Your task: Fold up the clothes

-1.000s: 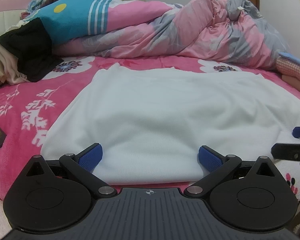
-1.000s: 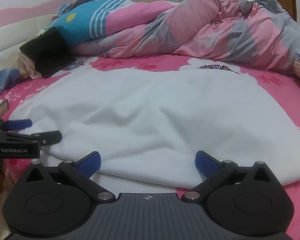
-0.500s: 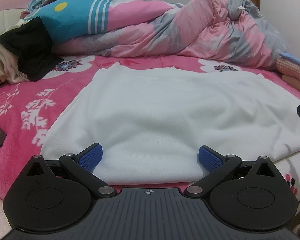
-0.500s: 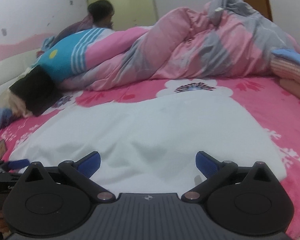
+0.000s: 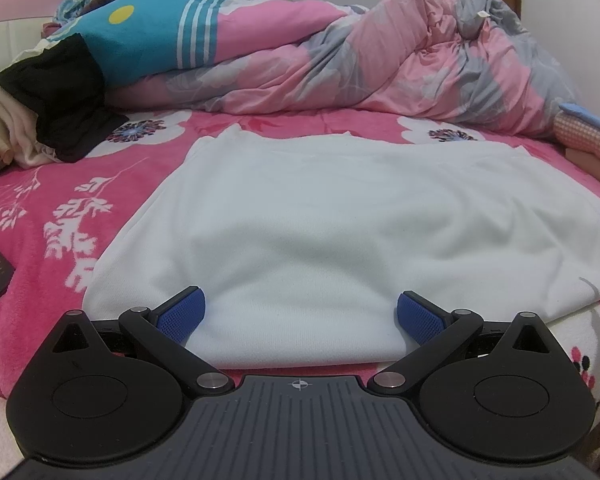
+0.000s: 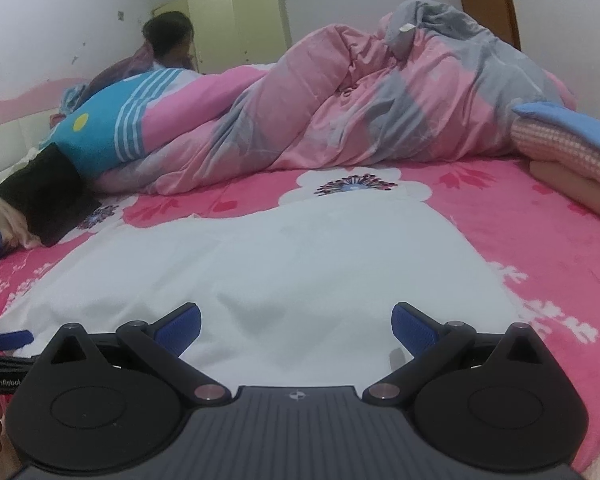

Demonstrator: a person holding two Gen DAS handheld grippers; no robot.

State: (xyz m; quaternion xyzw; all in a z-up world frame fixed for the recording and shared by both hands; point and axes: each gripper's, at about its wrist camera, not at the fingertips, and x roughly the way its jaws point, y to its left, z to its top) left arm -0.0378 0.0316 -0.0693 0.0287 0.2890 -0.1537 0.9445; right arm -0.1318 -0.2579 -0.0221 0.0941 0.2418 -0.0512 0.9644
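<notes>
At the near edge of the bed (image 5: 148, 168), a white garment (image 5: 340, 224) lies spread flat on the pink floral cover.
The left gripper (image 5: 300, 312) and the right gripper (image 6: 296, 322) both stand wide apart over the garment's near hem, gripping nothing; a bunched quilt (image 6: 380, 104) lies along the far edge.

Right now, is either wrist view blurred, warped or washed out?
Left wrist: sharp, evenly lit, the white garment bright but creases readable. Right wrist: softer, the quilt slightly smeared, dark fisheye corners, walls bowed. Both show small shadows by the gripper fingers.
</notes>
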